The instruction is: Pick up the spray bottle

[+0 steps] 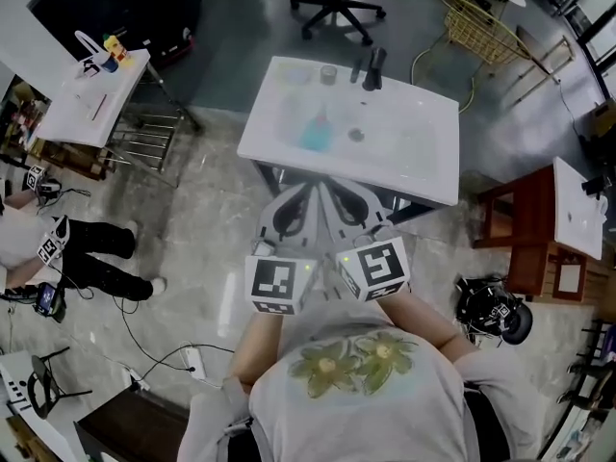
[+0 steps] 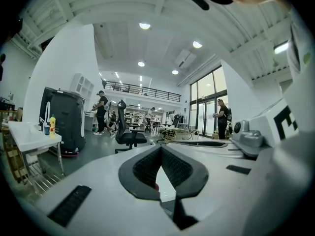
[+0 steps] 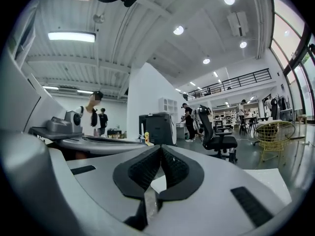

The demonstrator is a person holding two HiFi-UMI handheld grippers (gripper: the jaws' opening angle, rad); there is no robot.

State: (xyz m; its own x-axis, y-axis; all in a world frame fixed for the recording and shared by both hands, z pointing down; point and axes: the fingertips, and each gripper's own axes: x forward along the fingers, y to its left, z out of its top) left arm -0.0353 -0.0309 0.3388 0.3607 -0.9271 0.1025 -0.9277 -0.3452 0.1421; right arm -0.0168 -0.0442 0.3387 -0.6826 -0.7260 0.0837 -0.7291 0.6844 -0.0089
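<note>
The white table [image 1: 414, 162] fills the middle of the head view, straight ahead of the person, whose 2 forearms [image 1: 423, 320] are bent in front of the chest. The left gripper [image 1: 300, 198] and right gripper [image 1: 339, 198] sit side by side, nearly touching. Both are held about level, with their tips at the table's near edge.

Each gripper view shows its own pair of jaws clenched tip to tip, with nothing between them: left [image 2: 161, 147], right [image 3: 160, 146].

The spray bottle [image 1: 316, 131] is blue and stands near the table's middle, well apart from both grippers. Its long axis looks upright. It is too blurred to tell which way the nozzle faces.

Only the head view shows the bottle, with a small round thing [image 1: 356, 135] beside it. The gripper views look across the room instead: both catch the office chair [image 2: 125, 134] and a yellow bottle [image 3: 146, 140] on the side table [image 2: 29, 136].
</note>
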